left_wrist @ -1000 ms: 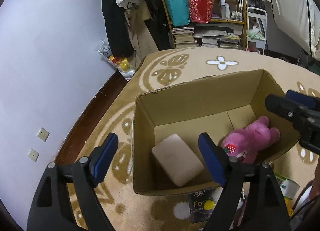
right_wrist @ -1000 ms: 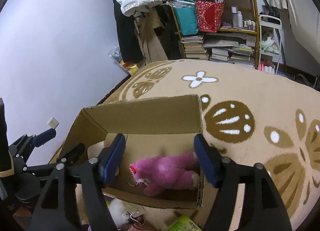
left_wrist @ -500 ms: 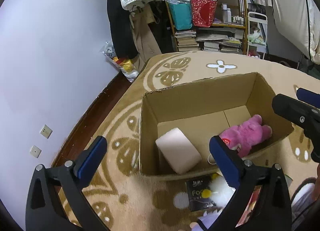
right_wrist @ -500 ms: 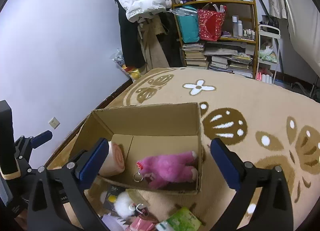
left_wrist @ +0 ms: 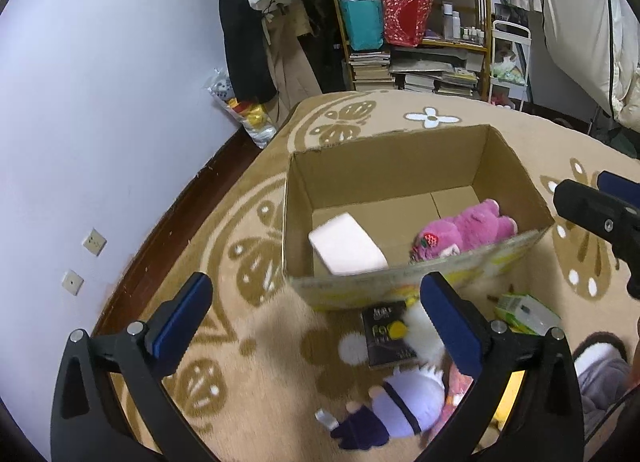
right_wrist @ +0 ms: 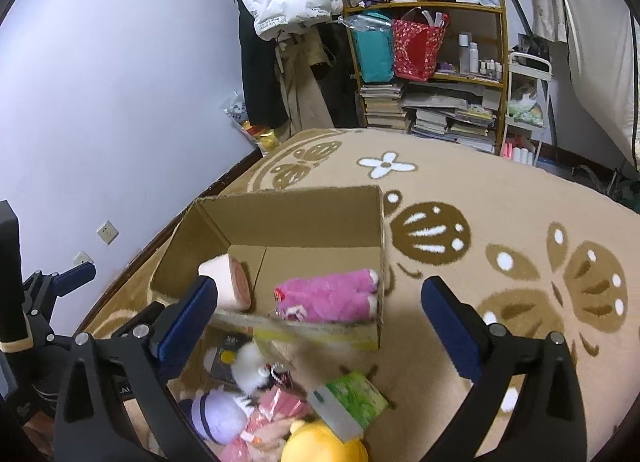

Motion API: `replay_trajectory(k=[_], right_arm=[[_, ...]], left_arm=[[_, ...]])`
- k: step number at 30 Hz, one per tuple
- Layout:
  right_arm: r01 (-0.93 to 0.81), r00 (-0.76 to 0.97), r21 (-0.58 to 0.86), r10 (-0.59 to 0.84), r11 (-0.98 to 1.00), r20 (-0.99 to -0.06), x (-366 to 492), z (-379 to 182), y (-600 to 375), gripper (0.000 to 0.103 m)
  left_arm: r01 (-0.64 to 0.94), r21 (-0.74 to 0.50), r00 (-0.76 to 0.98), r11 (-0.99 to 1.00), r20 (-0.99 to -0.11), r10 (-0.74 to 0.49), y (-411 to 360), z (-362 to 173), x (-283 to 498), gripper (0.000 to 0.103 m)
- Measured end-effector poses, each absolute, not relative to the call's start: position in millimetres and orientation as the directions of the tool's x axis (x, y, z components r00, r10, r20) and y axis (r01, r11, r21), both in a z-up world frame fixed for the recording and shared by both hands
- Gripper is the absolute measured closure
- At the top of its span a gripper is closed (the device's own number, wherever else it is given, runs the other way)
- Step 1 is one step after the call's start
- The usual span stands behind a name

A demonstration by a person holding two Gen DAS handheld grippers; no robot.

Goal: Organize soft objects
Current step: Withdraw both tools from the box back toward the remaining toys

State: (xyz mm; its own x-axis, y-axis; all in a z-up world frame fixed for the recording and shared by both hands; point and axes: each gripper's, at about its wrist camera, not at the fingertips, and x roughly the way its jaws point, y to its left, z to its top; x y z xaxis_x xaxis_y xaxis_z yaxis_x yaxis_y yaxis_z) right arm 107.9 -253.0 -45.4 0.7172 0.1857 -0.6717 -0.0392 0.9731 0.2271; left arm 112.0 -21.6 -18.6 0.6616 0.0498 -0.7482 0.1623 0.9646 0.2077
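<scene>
An open cardboard box (left_wrist: 384, 165) (right_wrist: 288, 217) stands on the carpet. In it lie a pink plush toy (left_wrist: 468, 229) (right_wrist: 328, 294) and a pale pink roll cushion (left_wrist: 346, 244) (right_wrist: 228, 284). In front of the box lies a pile of soft things: a purple plush (left_wrist: 404, 402) (right_wrist: 218, 416), a white fluffy toy (right_wrist: 250, 366), a yellow plush (right_wrist: 324, 444) and a green tissue pack (left_wrist: 524, 312) (right_wrist: 352, 398). My left gripper (left_wrist: 320, 318) is open and empty above the carpet in front of the box. My right gripper (right_wrist: 320, 318) is open and empty above the pile.
A beige patterned carpet (right_wrist: 500, 229) covers the floor. A wall (left_wrist: 100, 101) runs along the left. A shelf (right_wrist: 432, 61) with books and bags, and hanging clothes (right_wrist: 280, 21), stand at the back. A black packet (left_wrist: 386, 334) lies by the box.
Both grippers have pulled back and up from the box, so the pile in front of it has come into view. Both stay open and empty.
</scene>
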Motion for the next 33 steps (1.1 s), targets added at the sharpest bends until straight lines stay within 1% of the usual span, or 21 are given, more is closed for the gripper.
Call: replay_trajectory(k=[9, 19, 28, 33], right_arm=[[-0.021, 0.678, 0.246, 0.195, 0.969, -0.709, 86.5, -56.1, -260.0, 0.000], [-0.003, 0.634, 0.258, 0.201, 0.966, -0.747, 80.1, -75.1, -256.7, 0.000], [0.016, 0.584, 0.273, 0.212, 0.962, -0.783, 88.2, -100.6, -255.4, 0.000], [0.039, 0.553, 0.287, 0.218, 0.957, -0.804, 95.0, -116.6, -255.2, 0.000]], left_arm=[[0.154, 0.131, 0.604, 0.979, -0.797, 0.012, -9.7, -33.8, 87.0, 0.000], [0.144, 0.074, 0.504, 0.987, -0.864, -0.009, -3.9, -62.0, 91.2, 0.000], [0.154, 0.045, 0.465, 0.987, -0.885, -0.032, -6.2, -81.0, 99.7, 0.000], [0.162, 0.052, 0.446, 0.986, -0.894, -0.026, -11.8, -91.1, 107.8, 0.000]])
